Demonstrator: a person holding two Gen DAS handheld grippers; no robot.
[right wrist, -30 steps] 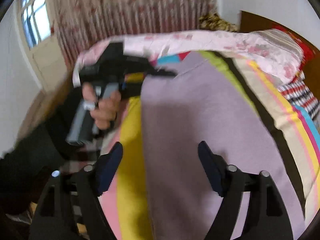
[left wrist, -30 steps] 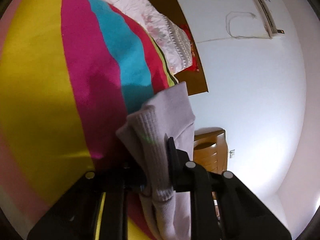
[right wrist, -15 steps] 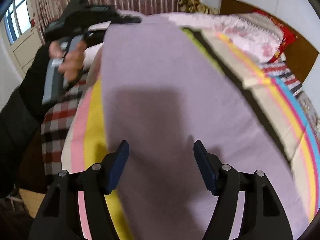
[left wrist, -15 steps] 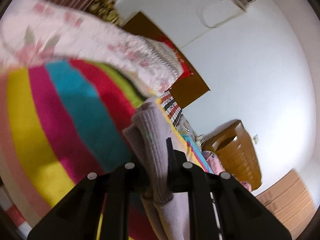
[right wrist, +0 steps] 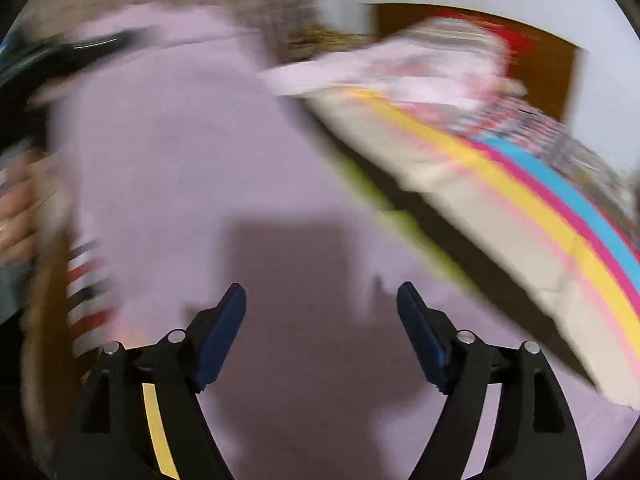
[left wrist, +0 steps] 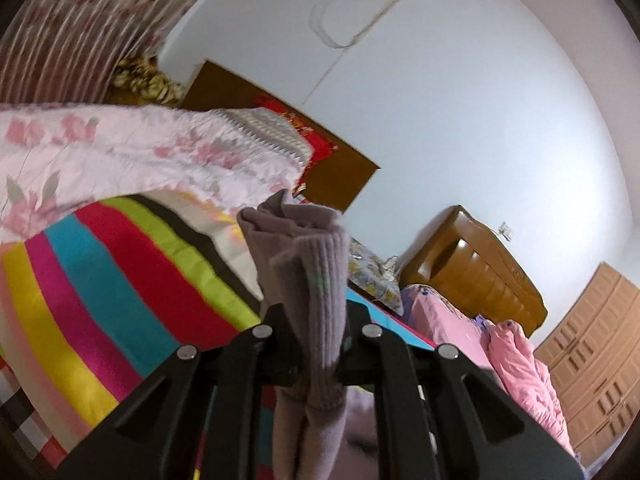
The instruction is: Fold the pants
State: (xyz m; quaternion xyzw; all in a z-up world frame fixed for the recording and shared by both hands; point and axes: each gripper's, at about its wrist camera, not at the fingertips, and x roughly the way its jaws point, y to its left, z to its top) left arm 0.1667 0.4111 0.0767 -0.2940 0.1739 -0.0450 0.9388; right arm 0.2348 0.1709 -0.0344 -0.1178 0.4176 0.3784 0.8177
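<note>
Left tool point(left wrist: 314, 332) was pinched tight on the ribbed cuff of the pale lilac knit pants point(left wrist: 316, 280), the fabric bunched up between its black fingers and trailing down past them out of the bottom of the view. It was tilted upward, looking across the bed with the rainbow-striped sheet point(left wrist: 120, 280) toward the pink floral quilt point(left wrist: 120, 152), the dark wooden headboard point(left wrist: 340, 176) and the white wall point(left wrist: 460, 100). Right tool point(right wrist: 320, 308) was spread wide, its blue-padded fingers point(right wrist: 222, 332) apart and gripping nothing, poised over the broad lilac panel of the pants point(right wrist: 192, 152), which filled most of its view; whether the fingers touched the cloth could not be told. That view was heavily blurred. At its upper left the left tool point(right wrist: 80, 50) appeared as a dark shape at the far edge of the pants, with the person's bare left hand point(right wrist: 20, 208) below it at the left border. Striped sheet lay to the right of the pants.
</note>
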